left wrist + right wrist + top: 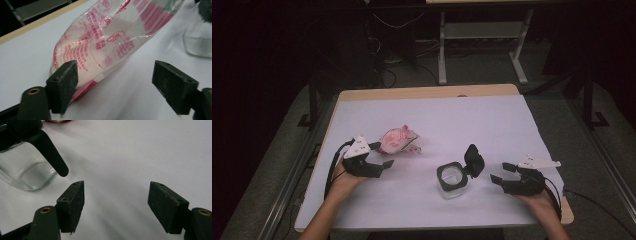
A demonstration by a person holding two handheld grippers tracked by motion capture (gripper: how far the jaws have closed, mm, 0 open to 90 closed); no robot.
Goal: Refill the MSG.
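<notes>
A clear plastic bag with pink print lies on the white table, left of centre. My left gripper is just in front of the bag with its jaws open. In the left gripper view the bag leans beside the left jaw, and no pad presses on it. A square glass jar stands near the front middle, its black hinged lid flipped up. My right gripper is to the right of the jar, open, with bare table between its jaws. The jar is at that view's upper left.
The table's wooden far edge shows beyond the white cover. Table legs and cables stand on the dark floor behind. Part of the jar is visible at the right of the left gripper view.
</notes>
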